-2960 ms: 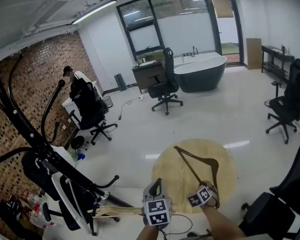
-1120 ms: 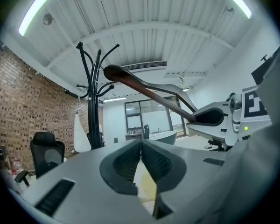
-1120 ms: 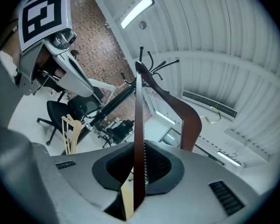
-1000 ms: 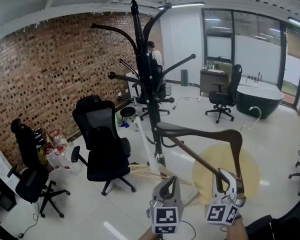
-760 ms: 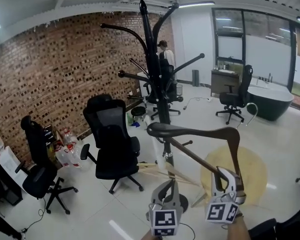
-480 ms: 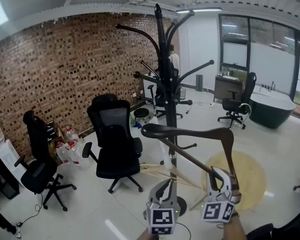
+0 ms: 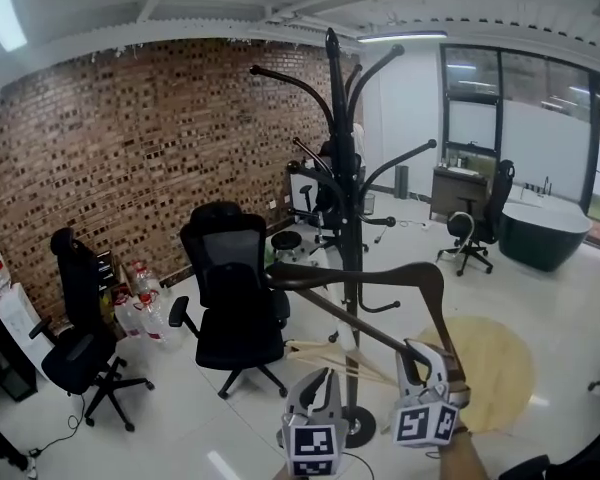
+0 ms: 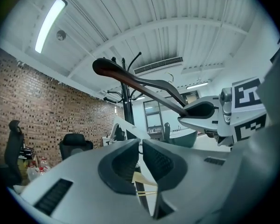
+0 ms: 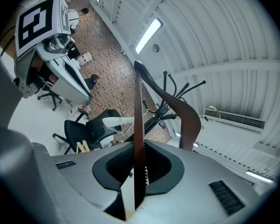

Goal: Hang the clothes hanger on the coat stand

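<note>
Nearer the coat stand [image 7: 342, 148] than a second before, the clothes hanger [image 7: 380, 273] stayed clamped by its lower bar in the right gripper [image 7: 425, 363]. The left gripper [image 7: 318, 380] had its jaws nearly together, empty.

One coat stand [image 7: 336, 98], one hanger [image 7: 380, 271], one bathtub [image 7: 545, 233], two tools: left tool [image 7: 320, 383], right tool [image 7: 422, 360].

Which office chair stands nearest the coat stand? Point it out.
The black high-backed chair just left of the coat stand's pole. The others stand well away: the far-left chair and the chair beside the dark tub.
</note>
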`<act>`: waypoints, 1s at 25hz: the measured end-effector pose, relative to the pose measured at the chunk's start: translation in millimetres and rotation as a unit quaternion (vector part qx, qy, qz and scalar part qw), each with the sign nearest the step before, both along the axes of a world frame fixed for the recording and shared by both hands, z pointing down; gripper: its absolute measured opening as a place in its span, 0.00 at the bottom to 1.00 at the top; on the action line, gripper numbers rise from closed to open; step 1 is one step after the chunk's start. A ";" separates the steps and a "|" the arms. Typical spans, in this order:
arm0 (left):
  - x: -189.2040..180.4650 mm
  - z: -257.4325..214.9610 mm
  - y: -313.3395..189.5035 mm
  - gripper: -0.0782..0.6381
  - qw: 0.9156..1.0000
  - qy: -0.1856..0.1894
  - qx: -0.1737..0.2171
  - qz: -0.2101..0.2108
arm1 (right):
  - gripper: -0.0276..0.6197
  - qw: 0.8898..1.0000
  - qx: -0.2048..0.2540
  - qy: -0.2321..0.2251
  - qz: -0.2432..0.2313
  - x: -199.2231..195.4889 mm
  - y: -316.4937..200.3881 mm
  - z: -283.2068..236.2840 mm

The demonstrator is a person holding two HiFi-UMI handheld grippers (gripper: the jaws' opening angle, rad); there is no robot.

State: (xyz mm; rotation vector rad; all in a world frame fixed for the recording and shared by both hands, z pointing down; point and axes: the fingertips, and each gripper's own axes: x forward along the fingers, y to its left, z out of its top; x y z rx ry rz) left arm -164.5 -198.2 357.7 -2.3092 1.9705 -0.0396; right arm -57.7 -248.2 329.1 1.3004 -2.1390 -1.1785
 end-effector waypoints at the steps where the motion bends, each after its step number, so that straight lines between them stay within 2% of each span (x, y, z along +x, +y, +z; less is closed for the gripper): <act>1: -4.6 0.7 0.6 0.16 1.000 0.001 0.000 -0.004 | 0.11 1.000 -0.002 0.002 -0.003 -4.6 -1.4 0.9; 6: -38.8 -3.2 -7.5 0.16 1.000 -0.002 -0.005 -0.027 | 0.11 1.000 -0.007 0.006 -0.019 -38.7 -19.2 -4.0; 25: -63.2 8.3 -40.1 0.16 0.997 -0.010 -0.007 -0.075 | 0.11 0.997 -0.026 0.007 -0.078 -76.5 -69.8 9.2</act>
